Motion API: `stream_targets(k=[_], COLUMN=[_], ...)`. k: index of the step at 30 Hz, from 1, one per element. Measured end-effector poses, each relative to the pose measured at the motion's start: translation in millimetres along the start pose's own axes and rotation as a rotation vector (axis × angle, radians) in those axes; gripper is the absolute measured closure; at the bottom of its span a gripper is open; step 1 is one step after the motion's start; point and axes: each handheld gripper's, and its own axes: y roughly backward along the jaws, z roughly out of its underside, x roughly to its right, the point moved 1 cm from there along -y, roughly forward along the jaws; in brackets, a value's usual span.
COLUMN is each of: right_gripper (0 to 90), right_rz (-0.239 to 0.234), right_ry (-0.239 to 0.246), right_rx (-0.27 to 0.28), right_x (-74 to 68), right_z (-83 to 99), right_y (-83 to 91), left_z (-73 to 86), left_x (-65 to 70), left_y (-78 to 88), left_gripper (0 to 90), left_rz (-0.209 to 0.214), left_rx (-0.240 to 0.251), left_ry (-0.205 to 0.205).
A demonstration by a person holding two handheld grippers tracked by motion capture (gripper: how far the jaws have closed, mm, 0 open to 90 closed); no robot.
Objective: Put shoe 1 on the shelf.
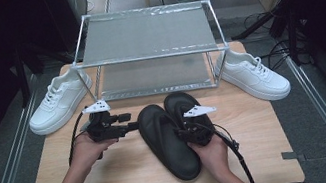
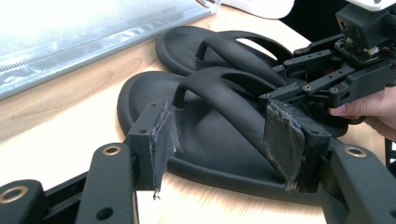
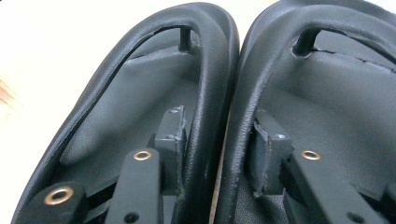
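Two black flip-flops lie side by side in the middle of the wooden table, the left one (image 1: 167,149) nearer me and the right one (image 1: 178,103) farther back. My right gripper (image 1: 181,129) reaches in from their heel end. In the right gripper view it (image 3: 219,140) has one pad inside each sandal, and the pads squeeze the two neighbouring strap arms (image 3: 212,84) together. My left gripper (image 1: 132,125) sits at the left flip-flop's outer edge, pointing right. It (image 2: 223,140) is open, with frayed pads (image 2: 161,137) either side of the near sandal's strap (image 2: 219,93), not pressing it.
A metal-framed rack with two mesh shelves (image 1: 149,55) stands at the back of the table (image 1: 116,181). One white sneaker (image 1: 59,102) rests at its left foot and another (image 1: 252,75) at its right. Cables trail from both grippers toward me.
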Motion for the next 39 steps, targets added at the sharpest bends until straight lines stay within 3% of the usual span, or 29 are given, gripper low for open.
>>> stream_targets(k=[4, 20, 33, 39], right_gripper=[68.3, 74.5, 75.5, 75.6], right_rz=[-0.003, -0.012, -0.023, -0.028], right_ry=[-0.008, -0.056, -0.047, -0.047], right_rx=[-0.005, -0.022, -0.031, -0.036], right_x=[-0.4, 6.4, 9.6, 10.5], right_z=[-0.4, -3.3, -4.1, -4.7], right_y=[-0.2, 2.4, 4.1, 5.3], left_z=[0.1, 1.0, 1.5, 2.2], left_x=[-0.6, -1.5, -1.4, -3.2], left_y=[0.3, -1.5, -3.1, 0.0], left_gripper=[41.0, 40.1, 39.3, 38.4], left_rz=[0.006, 0.006, 0.016, -0.006], left_rx=[-0.003, -0.020, -0.039, -0.038], left_ry=[0.003, 0.008, 0.013, 0.010])
